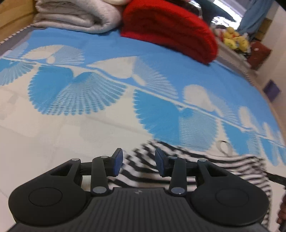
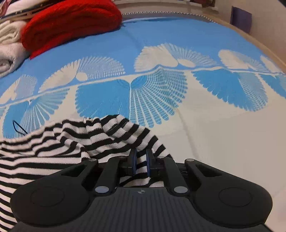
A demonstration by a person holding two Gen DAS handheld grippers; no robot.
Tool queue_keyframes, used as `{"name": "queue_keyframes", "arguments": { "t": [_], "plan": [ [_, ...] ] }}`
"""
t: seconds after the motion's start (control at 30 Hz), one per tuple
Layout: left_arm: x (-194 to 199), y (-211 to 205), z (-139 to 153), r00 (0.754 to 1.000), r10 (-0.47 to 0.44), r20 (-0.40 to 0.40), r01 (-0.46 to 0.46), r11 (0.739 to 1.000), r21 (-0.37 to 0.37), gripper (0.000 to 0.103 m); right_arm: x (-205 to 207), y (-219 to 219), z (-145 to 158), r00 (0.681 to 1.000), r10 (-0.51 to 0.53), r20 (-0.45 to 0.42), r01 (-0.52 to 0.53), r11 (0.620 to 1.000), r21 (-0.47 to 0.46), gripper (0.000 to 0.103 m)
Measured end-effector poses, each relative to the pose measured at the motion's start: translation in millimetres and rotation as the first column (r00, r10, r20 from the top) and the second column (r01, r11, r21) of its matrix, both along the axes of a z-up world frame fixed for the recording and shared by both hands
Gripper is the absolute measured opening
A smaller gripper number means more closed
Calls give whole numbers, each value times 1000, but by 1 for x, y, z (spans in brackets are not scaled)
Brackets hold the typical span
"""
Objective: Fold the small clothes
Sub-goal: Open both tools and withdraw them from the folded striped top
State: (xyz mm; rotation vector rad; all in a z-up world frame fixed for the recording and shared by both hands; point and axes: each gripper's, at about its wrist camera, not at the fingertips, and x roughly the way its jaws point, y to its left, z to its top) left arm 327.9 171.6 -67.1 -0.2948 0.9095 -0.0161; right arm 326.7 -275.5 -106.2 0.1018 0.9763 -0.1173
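Observation:
A small black-and-white striped garment (image 2: 59,148) lies bunched on the blue-and-white bedspread (image 2: 178,32). My right gripper (image 2: 141,160) is shut on a fold of its right edge, cloth pinched between the blue pads. In the left wrist view the same striped garment (image 1: 223,166) lies just ahead and to the right. My left gripper (image 1: 138,162) is open and empty, its jaws apart just above the garment's left part.
A folded red blanket (image 1: 169,30) and a folded white blanket (image 1: 75,16) lie at the far side of the bed. Yellow plush toys (image 1: 234,39) sit on a ledge beyond. The bed's wooden edge (image 2: 259,41) runs at far right.

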Motion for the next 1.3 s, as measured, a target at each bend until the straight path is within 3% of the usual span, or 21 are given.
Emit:
{"name": "queue_keyframes", "arguments": {
  "t": [0.13,0.23,0.33,0.37,0.43,0.5,0.57,0.63,0.67,0.77,0.83,0.9,0.97,1.03,1.17,1.3],
  "plan": [
    [-25,-18,11,989,-150,10,150,987,-56,44,-17,-10,23,998,-13,53,11,999,40,12],
    [-49,-42,11,949,-314,10,314,947,-65,45,-37,-16,37,997,47,58,-53,993,110,18],
    [-71,-65,2,885,-465,-14,464,885,-43,50,-62,-18,39,992,125,7,-124,982,139,20],
    [-77,-72,-7,862,-505,-40,504,863,-14,52,-71,-18,36,989,149,-25,-144,980,139,21],
    [-90,-83,-26,840,-528,-128,540,837,91,52,-88,-16,23,975,191,-112,-178,978,112,22],
    [-99,-86,-28,838,-525,-150,545,823,162,52,-107,-11,9,953,243,-183,-250,968,-16,22],
    [-106,-78,-13,858,-502,-109,512,850,121,52,-119,-17,13,954,248,-170,-262,963,-67,22],
    [-115,-69,-3,877,-477,-59,480,875,68,52,-127,-35,23,974,183,-136,-185,983,-4,22],
    [-118,-67,-7,878,-473,-75,477,877,60,52,-131,-44,27,980,158,-123,-157,987,23,22],
    [-126,-67,-36,865,-437,-246,480,863,159,52,-145,-52,16,966,164,-199,-170,985,-11,22],
    [-141,-65,-31,884,-421,-202,457,871,181,51,-153,-50,5,944,196,-265,-220,973,-64,22],
    [-155,-56,-11,923,-374,-96,385,910,154,51,-160,-48,19,961,194,-199,-218,970,-111,22],
    [-173,-44,7,950,-312,9,308,941,141,51,-168,-53,45,988,137,-68,-142,987,-73,23],
    [-187,-29,20,970,-236,61,228,966,121,51,-182,-56,72,995,73,64,-71,997,-27,23],
    [-210,3,23,995,-40,87,35,998,58,51,-211,-48,107,974,7,228,-31,994,102,26],
    [-228,26,-3,996,77,46,-75,996,-46,51,-228,-32,115,962,-22,271,-31,981,190,30]
  ]
}}
